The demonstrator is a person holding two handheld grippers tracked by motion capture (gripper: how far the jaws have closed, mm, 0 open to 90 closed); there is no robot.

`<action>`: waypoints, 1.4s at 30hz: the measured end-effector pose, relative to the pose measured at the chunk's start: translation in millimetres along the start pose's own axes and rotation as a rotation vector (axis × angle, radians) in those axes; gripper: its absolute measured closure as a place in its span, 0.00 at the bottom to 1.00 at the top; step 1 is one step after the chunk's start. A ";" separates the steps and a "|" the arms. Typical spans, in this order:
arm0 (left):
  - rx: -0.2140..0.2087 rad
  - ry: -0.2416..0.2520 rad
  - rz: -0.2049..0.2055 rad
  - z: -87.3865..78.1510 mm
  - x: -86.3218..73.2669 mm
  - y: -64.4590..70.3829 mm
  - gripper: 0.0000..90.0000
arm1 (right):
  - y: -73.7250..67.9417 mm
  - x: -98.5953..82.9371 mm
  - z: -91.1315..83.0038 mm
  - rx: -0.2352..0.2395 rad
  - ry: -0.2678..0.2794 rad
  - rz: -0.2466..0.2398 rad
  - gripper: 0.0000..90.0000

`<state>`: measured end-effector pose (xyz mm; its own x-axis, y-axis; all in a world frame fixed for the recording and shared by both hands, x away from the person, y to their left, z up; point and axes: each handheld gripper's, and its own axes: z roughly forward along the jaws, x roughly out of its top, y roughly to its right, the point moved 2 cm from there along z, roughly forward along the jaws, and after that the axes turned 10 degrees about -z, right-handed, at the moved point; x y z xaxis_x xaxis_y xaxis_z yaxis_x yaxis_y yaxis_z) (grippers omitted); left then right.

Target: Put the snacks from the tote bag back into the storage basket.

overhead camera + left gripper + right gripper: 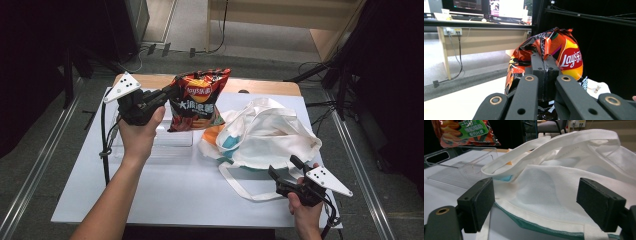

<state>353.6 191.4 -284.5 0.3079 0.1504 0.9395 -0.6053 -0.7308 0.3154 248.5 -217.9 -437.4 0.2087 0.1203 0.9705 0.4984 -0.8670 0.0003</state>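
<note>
The left gripper has its jaws clamped tight on the crinkled edge of a glossy orange crisp bag, lifted at upper centre above a clear plastic tray. The right gripper, lower right, has its jaws spread wide, just beside a soft white cloth tote bag

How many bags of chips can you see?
1. The chip bag hangs in the air over the clear tray, pinched by the left gripper. More could be hidden inside the white tote bag beside it.
</note>
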 end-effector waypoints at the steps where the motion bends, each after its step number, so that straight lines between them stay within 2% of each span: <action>1: 0.002 0.001 -0.001 -0.7 -0.1 -1.5 1.00 | -0.1 -0.3 -0.4 0.002 -0.003 0.000 0.17; 11: 0.028 0.001 -0.006 -9.7 -0.8 -14.5 1.00 | -2.8 -0.8 0.4 0.021 -0.010 -0.013 0.17; 29: 0.070 0.022 -0.018 -30.3 2.8 -38.6 1.00 | -5.4 -0.4 0.9 0.019 -0.012 -0.011 0.17; 42: 0.098 0.020 -0.015 -46.2 5.7 -56.1 1.00 | -5.1 -1.6 2.3 0.020 -0.015 -0.014 0.17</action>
<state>355.4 264.0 -290.7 0.3010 0.1740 0.9376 -0.5259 -0.7899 0.3155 247.6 -212.6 -439.5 0.2146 0.1397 0.9667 0.5182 -0.8552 0.0085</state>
